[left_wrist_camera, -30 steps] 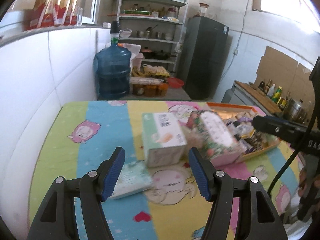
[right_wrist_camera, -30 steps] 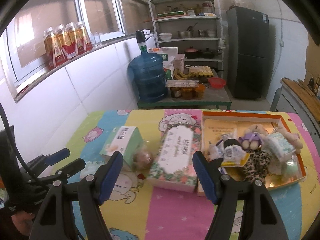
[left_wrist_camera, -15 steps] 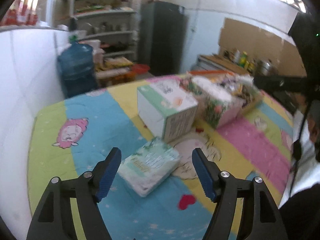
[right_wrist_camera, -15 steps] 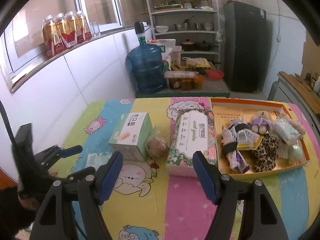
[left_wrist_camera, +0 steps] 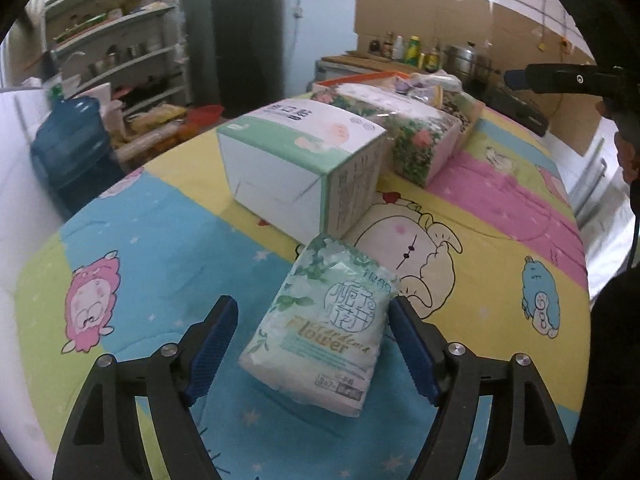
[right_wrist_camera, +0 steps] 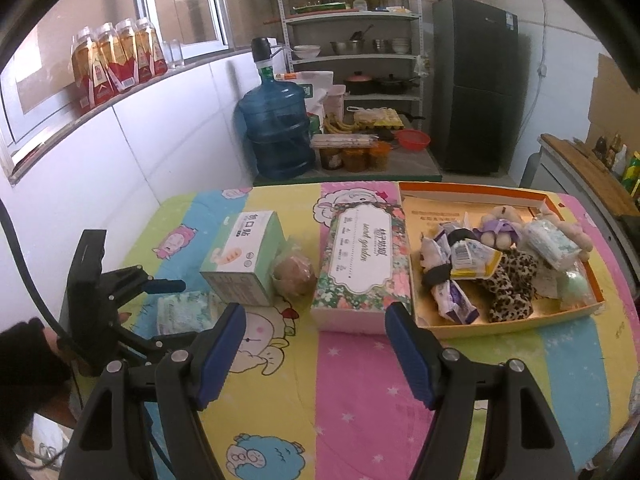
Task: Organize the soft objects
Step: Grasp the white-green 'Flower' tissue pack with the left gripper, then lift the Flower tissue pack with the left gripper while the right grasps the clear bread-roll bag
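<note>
Tissue pack, the soft green-printed one, lies flat on the cartoon-patterned surface just in front of the green-and-white box, one corner almost at the box's near edge. The left hand-held gripper is right over it: the pack sits between the blue pads, which are spreading wider and not yet pressing its sides, though the right pad looks close to the wrapper. The pack's long axis runs roughly along the gripper's pointing line, away toward the box, so the jaws span its shorter width, which I judge the handier way to squeeze it. The right hand-held gripper hangs spread and empty on the other side of the box, in front of the floral tissue box, clearly farther from the pack. The orange tray of soft things lies beyond the floral box.
</note>
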{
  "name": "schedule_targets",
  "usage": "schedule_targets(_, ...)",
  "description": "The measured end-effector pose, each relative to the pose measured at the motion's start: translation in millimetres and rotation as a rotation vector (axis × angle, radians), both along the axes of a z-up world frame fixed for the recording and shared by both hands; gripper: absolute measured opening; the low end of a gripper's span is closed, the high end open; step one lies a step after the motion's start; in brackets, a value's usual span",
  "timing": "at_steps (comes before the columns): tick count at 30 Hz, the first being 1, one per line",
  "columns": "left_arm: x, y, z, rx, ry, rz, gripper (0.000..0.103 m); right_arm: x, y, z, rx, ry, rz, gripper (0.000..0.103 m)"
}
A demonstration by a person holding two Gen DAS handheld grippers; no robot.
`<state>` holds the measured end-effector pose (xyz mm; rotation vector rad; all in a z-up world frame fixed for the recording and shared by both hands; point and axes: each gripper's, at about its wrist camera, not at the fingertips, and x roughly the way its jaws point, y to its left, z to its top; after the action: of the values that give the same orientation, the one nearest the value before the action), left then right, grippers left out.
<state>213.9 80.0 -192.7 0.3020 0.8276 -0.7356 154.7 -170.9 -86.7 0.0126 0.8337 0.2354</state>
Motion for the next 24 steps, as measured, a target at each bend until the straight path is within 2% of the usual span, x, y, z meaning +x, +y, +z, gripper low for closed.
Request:
schedule_targets(4,3,-5,-5,0.005,0.019,-0.013,0.079,1,-2,-1,-0.009,0.009,0.002,0.072)
schedule_targets(6,5,-8,-10,0.008,0.053,-0.002,0.079,1,-2,-2,-0.013,0.012,0.009,0.072)
schedule_targets(7,5,-8,-11,0.009,0.045,0.014,0.077,2,-1,-2,-0.015,0.014,0.011,0.072)
schedule_targets(8,5,-8,-10,0.006,0.052,0.037,0.074,3,-1,-2,-0.015,0.017,0.016,0.072)
schedule_targets(13,3,3,-7,-0.108,0.105,0.169,0.060,8,6,-4,-0.020,0.027,0.074,0.072)
schedule_targets(15,-2,7,-6,-0.128,0.104,0.217,0.059,10,12,-4,-0.031,0.015,0.116,0.072)
schedule_targets(21,-21,8,8,-0.061,0.026,0.411,0.059,25,31,-5,-0.052,-0.030,0.298,0.071)
schedule_targets(24,-32,7,21,-0.072,0.004,0.513,0.059,40,40,-7,-0.095,-0.040,0.399,0.063)
